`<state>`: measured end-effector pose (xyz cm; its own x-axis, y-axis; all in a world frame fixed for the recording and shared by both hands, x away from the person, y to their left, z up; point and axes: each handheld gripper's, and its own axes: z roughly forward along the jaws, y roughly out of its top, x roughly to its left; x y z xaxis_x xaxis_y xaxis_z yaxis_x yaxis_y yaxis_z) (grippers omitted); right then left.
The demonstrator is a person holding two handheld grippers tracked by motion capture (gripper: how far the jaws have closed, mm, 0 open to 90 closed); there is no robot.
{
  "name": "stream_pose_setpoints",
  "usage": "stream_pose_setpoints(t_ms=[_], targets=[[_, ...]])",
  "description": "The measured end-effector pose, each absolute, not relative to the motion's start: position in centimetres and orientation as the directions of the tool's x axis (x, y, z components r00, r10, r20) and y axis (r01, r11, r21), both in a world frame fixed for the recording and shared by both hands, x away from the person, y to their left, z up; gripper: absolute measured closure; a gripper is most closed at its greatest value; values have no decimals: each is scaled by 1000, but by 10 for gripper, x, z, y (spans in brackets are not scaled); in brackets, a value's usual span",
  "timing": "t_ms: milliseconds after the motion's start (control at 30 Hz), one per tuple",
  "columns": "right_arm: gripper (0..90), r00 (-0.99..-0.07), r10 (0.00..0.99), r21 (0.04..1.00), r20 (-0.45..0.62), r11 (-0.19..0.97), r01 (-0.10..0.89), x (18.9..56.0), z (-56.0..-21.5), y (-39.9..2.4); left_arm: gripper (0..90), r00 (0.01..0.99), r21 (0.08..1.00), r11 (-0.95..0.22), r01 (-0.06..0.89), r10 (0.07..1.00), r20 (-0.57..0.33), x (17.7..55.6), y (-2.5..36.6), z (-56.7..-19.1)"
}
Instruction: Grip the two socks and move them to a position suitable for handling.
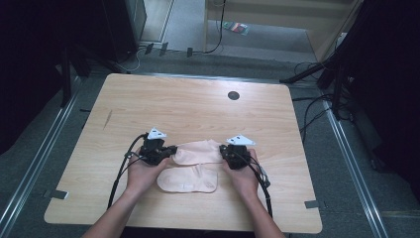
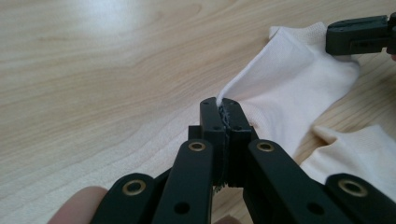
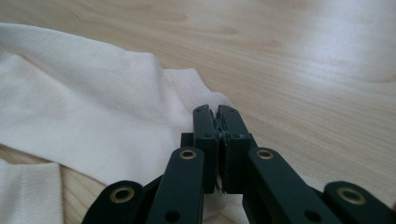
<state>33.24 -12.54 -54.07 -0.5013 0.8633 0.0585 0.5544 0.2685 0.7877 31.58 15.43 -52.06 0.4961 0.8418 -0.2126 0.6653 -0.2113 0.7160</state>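
Slippage is the main risk. Upper sock lies flat on tabletop, just behind second sock. Only thin edge fabric is pinched by left gripper at one end and right gripper at the other; if lifted unevenly, cloth could be pulled free or dragged over lower sock.

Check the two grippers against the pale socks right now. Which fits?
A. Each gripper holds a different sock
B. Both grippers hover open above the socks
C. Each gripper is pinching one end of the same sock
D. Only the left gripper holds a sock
C: the left gripper and the right gripper are each shut on opposite ends of the far sock, while the near sock lies flat and untouched.
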Motion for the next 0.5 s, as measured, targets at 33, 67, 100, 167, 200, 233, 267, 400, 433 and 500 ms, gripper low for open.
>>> stream_pose_setpoints(t_ms=[33, 67, 100, 167, 200, 233, 267, 400, 433, 500], targets=[[882, -501, 863, 788, 59, 269, 554, 332, -541, -125, 900, 499, 723, -209, 658, 840, -211, 315, 155, -518], [883, -501, 864, 799, 58, 261, 542, 330, -538, -125, 900, 507, 730, -209, 650, 835, -213, 313, 156, -515], [883, -500, 864, 812, 53, 254, 525, 328, -534, -125, 900, 509, 734, -207, 646, 834, -212, 313, 156, -513], [883, -497, 866, 840, 55, 229, 492, 322, -523, -124, 900, 510, 749, -196, 633, 834, -213, 310, 159, -507], [883, -497, 866, 840, 55, 229, 492, 322, -523, -124, 900, 510, 749, -196, 633, 834, -213, 310, 159, -507], [883, -497, 866, 846, 56, 224, 484, 320, -519, -124, 900, 507, 751, -194, 631, 836, -210, 309, 159, -505], [883, -503, 862, 852, 68, 211, 478, 318, -514, -124, 900, 513, 759, -187, 623, 830, -217, 306, 162, -502], [882, -510, 855, 862, 96, 185, 473, 311, -504, -125, 900, 523, 776, -175, 606, 823, -223, 298, 169, -494], [882, -510, 855, 862, 96, 185, 473, 311, -504, -125, 900, 523, 776, -175, 606, 823, -223, 298, 169, -494], [882, -515, 850, 865, 112, 172, 471, 306, -500, -126, 900, 525, 783, -168, 599, 821, -225, 294, 172, -490]])
